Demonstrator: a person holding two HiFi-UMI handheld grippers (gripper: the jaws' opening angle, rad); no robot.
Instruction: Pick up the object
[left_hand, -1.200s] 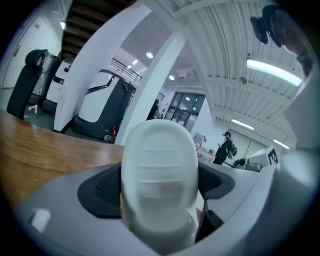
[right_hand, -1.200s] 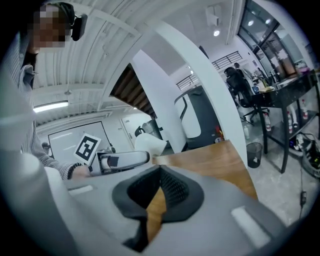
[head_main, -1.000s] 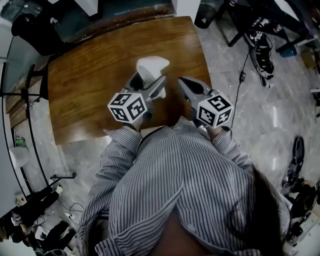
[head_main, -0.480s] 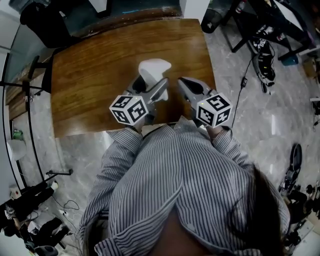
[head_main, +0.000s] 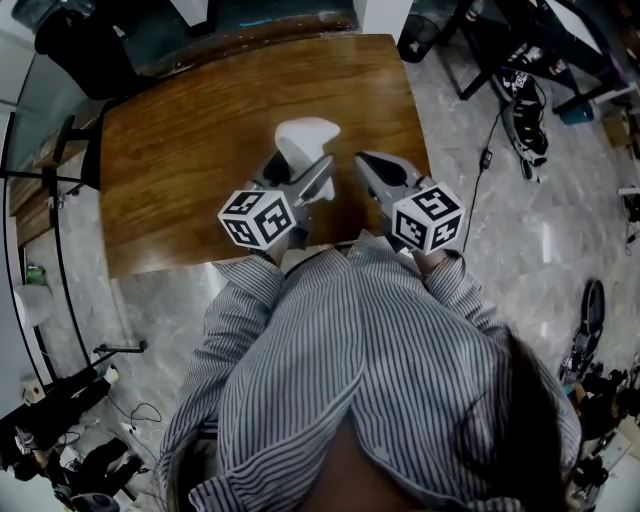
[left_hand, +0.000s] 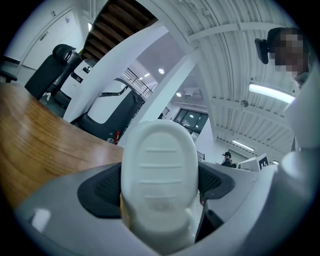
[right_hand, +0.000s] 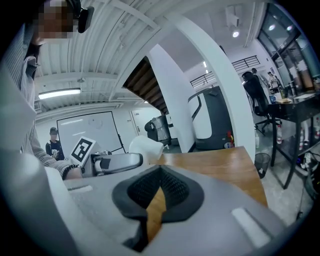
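A white rounded object with ribbed lines (left_hand: 160, 180) fills the middle of the left gripper view, pinched between the two dark pads (left_hand: 102, 187). My left gripper (head_main: 312, 172) is shut on it over the brown wooden table (head_main: 180, 150). In the head view the white object (head_main: 303, 137) sticks out beyond the jaw tips. I cannot tell whether it touches the table. My right gripper (head_main: 362, 162) is held just to the right of it, shut with nothing between its jaws. Its own view shows the gripper (right_hand: 157, 192) closed, with the white object (right_hand: 145, 147) and the left gripper (right_hand: 117, 162) to its left.
The table's right edge (head_main: 418, 120) and near edge (head_main: 160, 262) drop to a grey marble floor. Dark chairs (head_main: 80, 50) stand behind the table. Cables and dark equipment (head_main: 525, 100) lie on the floor at the right.
Both grippers and the white object keep their places; only the head camera has shifted slightly.
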